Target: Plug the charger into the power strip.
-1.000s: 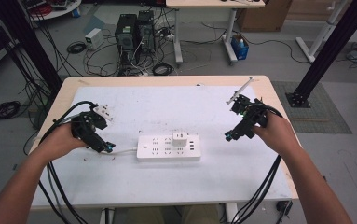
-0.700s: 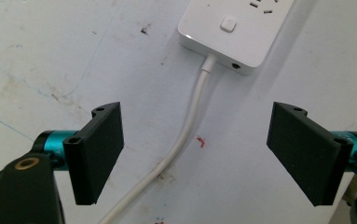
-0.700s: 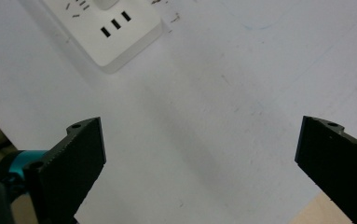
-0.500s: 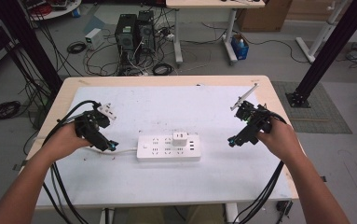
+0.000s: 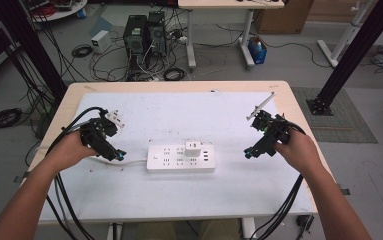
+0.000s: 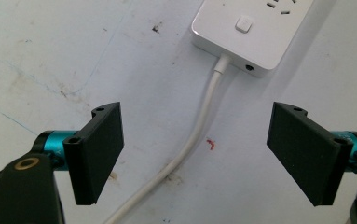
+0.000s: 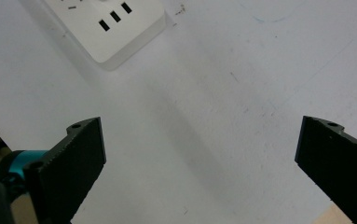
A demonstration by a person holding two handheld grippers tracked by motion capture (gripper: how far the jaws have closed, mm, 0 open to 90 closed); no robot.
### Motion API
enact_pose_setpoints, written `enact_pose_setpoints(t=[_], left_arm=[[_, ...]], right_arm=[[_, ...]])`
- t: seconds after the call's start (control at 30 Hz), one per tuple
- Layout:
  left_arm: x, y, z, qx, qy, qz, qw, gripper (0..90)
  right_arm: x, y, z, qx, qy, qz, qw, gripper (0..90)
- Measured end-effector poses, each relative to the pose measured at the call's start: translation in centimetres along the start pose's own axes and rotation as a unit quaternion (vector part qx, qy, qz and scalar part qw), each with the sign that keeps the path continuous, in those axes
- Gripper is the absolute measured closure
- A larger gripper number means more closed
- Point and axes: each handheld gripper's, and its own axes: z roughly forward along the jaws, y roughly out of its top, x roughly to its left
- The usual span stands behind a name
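Since the power strip lies mid-frame, both open, empty grippers should come in slowly. The left gripper can hold its cord end, and the right gripper can pull the white plug straight up.

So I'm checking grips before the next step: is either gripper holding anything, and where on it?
Nothing is held. The left gripper stands open over the power strip's cable; the right gripper is open over bare table.

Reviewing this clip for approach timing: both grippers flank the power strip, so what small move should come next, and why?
Probably ease the left gripper forward to the power strip. Its open jaws straddle the white cord, short of the strip's end. The right gripper is open and off to the side, and a white adapter sits plugged in.
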Motion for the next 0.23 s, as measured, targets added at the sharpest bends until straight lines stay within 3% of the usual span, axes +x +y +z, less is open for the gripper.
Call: enact_pose_setpoints(t=[0.13, 0.23], left_arm=[[-0.11, -0.09, -0.15, 0.002, 0.002, 0.003, 1.0, 18.8], [-0.14, -0.16, -0.43, -0.013, 0.014, -0.006, 0.9998, 18.8]], right_arm=[[0.09, -0.26, 0.03, -0.001, -0.002, 0.007, 1.0, 1.0], [0.08, -0.37, -0.12, -0.005, -0.002, 0.007, 1.0, 1.0]])
